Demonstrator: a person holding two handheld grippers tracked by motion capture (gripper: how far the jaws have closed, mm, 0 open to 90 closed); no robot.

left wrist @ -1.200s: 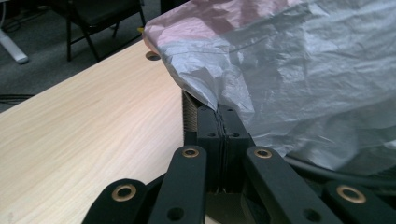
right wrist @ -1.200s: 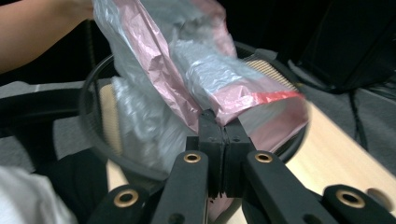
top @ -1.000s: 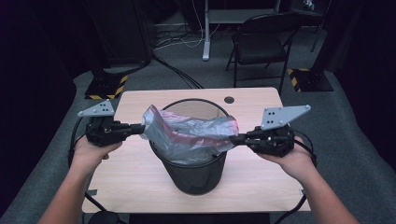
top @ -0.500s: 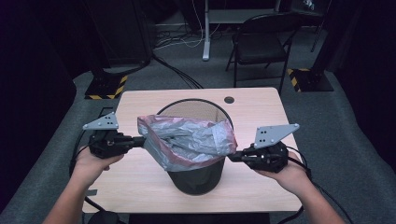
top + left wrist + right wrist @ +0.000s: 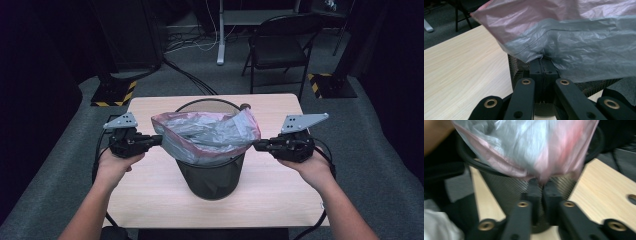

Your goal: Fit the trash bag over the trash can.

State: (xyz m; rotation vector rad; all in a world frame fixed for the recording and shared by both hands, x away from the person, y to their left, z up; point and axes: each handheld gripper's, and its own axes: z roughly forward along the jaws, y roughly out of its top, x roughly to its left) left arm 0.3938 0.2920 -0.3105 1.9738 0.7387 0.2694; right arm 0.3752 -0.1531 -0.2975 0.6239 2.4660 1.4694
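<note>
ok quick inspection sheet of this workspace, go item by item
surface: wooden table, hole near its far edge
job's things: grey and pink bin bag stretched over the black mesh bin
clutter: nothing seen
grippers: left hand-held gripper and right hand-held gripper each shut on a side of the bag
cables: black cables across the floor
surroundings: folding chair, grey carpet, hazard-striped stand bases

Right gripper view blurred; bag [image 5: 529, 147] cut off at top edge, its folds unreadable. Left gripper view: bag [image 5: 574, 42] runs off top and right edges, hides most of bin [image 5: 519, 67]. High view: bag [image 5: 207, 134] covers bin [image 5: 212, 175] mouth, inside hidden. Tabletop [image 5: 150, 200] near edge partly cut off at bottom.
</note>
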